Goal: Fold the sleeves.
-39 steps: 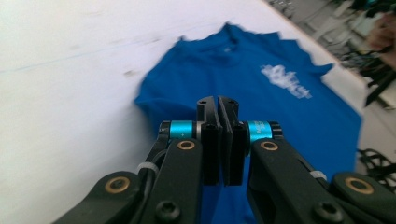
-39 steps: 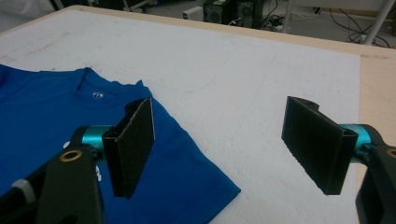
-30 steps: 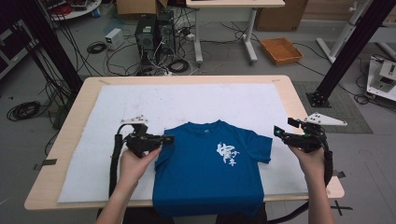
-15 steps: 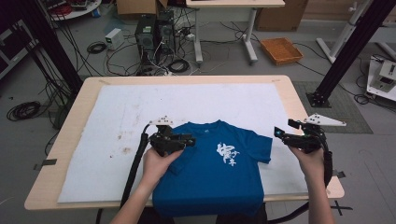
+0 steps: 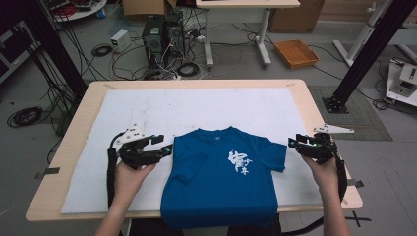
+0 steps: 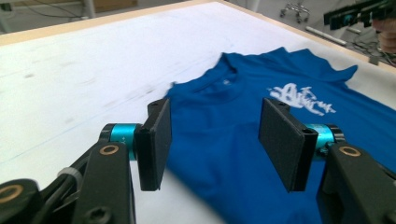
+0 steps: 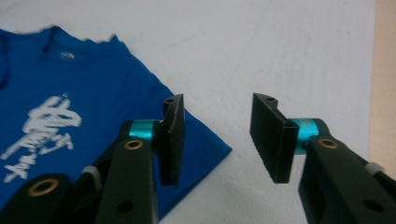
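Blue shirt point(image 5: 226, 182) lay flat on white sheet point(image 5: 147, 113), grippers at either side.
High view: left gripper point(image 5: 164, 149) just off shirt's left sleeve, right gripper point(image 5: 293, 143) just off right sleeve. Left gripper view: jaws apart, just been opening, nothing gripped, shirt beyond. Right gripper view: jaws apart, just been closing, over sleeve edge w/o pinching it.

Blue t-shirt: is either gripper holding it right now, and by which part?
Nothing is held. The left gripper has just opened, nothing between its pads; the right gripper has been closing beside the blue t-shirt sleeve, pads not yet on it.
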Tool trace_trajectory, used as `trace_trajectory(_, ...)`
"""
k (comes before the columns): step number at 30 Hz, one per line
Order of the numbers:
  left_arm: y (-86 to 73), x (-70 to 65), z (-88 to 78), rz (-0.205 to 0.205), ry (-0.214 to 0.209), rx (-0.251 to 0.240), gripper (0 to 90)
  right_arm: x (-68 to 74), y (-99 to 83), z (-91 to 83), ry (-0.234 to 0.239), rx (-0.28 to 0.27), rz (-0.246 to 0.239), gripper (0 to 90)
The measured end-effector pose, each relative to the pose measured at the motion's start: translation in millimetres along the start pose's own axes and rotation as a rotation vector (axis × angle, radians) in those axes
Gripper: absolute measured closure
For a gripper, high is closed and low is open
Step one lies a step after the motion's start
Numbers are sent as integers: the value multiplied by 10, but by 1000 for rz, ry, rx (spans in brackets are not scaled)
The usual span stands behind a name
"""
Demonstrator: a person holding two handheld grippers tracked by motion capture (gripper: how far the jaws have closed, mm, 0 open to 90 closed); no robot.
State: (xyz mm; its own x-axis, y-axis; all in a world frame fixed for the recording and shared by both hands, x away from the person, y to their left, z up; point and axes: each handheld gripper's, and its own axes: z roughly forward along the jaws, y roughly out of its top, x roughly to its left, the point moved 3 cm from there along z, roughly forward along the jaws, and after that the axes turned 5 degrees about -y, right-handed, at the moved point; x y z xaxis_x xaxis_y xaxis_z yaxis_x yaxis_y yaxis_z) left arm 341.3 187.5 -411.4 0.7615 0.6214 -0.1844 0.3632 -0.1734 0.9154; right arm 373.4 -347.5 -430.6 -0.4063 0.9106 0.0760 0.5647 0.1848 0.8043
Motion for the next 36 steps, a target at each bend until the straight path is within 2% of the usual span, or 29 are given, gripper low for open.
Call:
trace_trajectory(3, -47, 106, -121, -26, 7, -7, 444, -43, -65, 139, -25, 44, -1, 625)
trace_trajectory(4, -58, 133, -154, -29, 11, -12, 444, -61, -111, 225, -22, 79, 15, 637)
trace_trajectory(10, -103, 209, -238, -52, 6, -13, 444, -92, -151, 340, -23, 107, 37, 664)
trace_trajectory(13, -112, 220, -246, -56, 3, -13, 444, -79, -142, 362, -22, 104, 29, 693)
trace_trajectory(16, -115, 218, -244, -56, 2, -8, 444, -64, -154, 405, -30, 129, 12, 725)
trace_trajectory(18, -117, 215, -239, -59, 0, -4, 444, -57, -157, 410, -32, 127, 4, 744)
trace_trajectory(22, -117, 209, -226, -62, -8, -1, 444, -43, -170, 410, 0, 115, -11, 881)
trace_trajectory(27, -113, 209, -228, -68, -17, -8, 444, -35, -147, 364, 22, 94, 7, 888)
trace_trajectory(28, -110, 221, -227, -76, -22, -14, 444, 0, -84, 256, 48, 44, 23, 888)
trace_trajectory(30, -101, 229, -225, -84, -28, -22, 445, 33, -45, 199, 57, 27, 28, 888)
trace_trajectory(34, -73, 232, -210, -96, -49, -36, 444, 241, 101, 46, 93, -17, 5, 888)
trace_trajectory(36, -60, 230, -195, -95, -59, -37, 444, 425, 186, 10, 111, -22, -23, 888)
